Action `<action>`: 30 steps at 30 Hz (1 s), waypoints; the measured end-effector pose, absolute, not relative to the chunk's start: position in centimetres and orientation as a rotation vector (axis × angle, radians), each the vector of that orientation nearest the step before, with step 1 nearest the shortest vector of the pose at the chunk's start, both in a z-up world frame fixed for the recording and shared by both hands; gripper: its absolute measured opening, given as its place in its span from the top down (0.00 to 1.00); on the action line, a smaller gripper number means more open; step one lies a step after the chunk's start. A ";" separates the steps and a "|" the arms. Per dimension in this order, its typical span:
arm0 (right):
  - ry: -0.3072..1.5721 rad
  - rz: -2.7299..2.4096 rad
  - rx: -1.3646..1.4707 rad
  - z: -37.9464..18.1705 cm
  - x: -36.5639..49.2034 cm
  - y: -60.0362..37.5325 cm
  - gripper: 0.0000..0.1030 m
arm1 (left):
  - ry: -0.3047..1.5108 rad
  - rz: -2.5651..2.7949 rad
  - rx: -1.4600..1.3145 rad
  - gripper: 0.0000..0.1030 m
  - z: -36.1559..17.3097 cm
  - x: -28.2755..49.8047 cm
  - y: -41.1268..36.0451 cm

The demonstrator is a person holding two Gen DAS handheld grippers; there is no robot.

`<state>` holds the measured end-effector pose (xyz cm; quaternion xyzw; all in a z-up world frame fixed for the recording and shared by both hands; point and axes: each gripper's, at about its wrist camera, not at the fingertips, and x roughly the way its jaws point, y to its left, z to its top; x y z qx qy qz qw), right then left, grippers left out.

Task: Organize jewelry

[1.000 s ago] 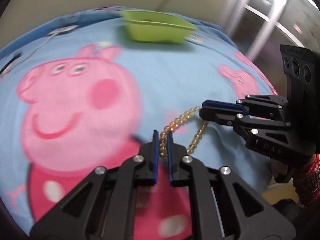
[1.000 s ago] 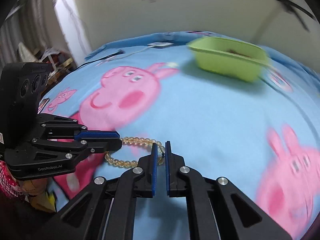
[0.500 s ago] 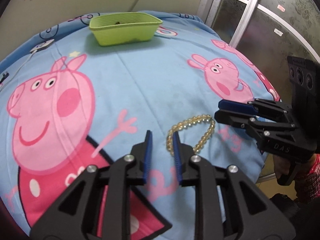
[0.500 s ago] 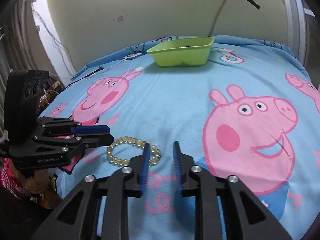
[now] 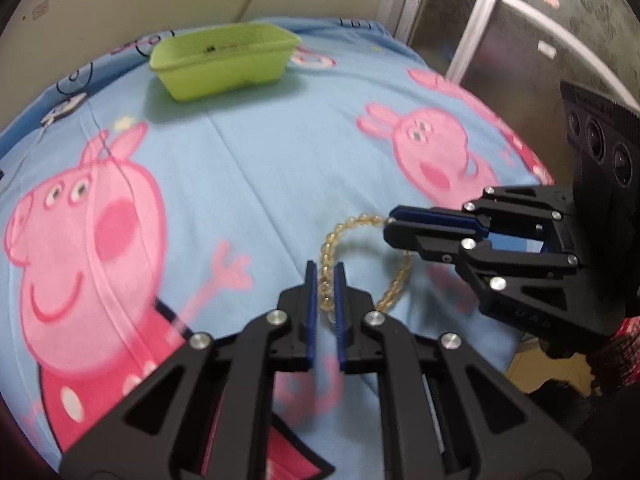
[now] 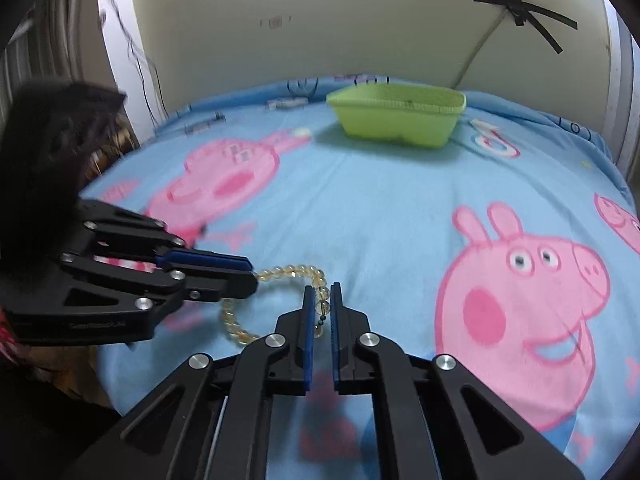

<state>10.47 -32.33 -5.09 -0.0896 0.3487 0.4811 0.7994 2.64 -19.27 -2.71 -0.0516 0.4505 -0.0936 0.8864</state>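
A bracelet of yellow translucent beads (image 5: 360, 218) lies low over the blue cartoon bedsheet (image 5: 280, 152), stretched between my two grippers. The left gripper (image 5: 325, 270) has its jaws closing on the bracelet's near-left stretch, blue pads pressing the beads. From the right, the right gripper (image 5: 390, 228) reaches in and pinches the opposite side. In the right wrist view the right gripper (image 6: 321, 292) is closing on the beads (image 6: 288, 270) with its pads against them, and the left gripper (image 6: 252, 276) grips the loop's left end. A green plastic basket (image 6: 396, 116) stands far back on the bed.
The green basket (image 5: 224, 68) sits near the wall end of the bed. A thin cable (image 5: 24, 156) trails over the sheet's far left. A glass door frame (image 5: 480, 32) stands to the right. The bed's near edge drops off just behind the grippers.
Half a second ago both grippers stood open over the bracelet lying on the sheet. Now both have shut on it again, one on each side of the loop.
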 end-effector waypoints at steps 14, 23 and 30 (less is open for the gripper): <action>0.648 0.995 0.053 1.6 26.6 -26.2 1.00 | 0.766 -0.067 -0.172 0.93 5.3 20.5 -11.4; 0.700 0.842 0.086 -1.0 33.4 -24.3 1.00 | 0.739 0.097 -0.112 0.80 4.6 27.1 -9.7; 0.645 0.842 0.194 0.1 28.2 -29.6 0.83 | 0.659 0.201 -0.134 0.60 5.5 19.5 -8.0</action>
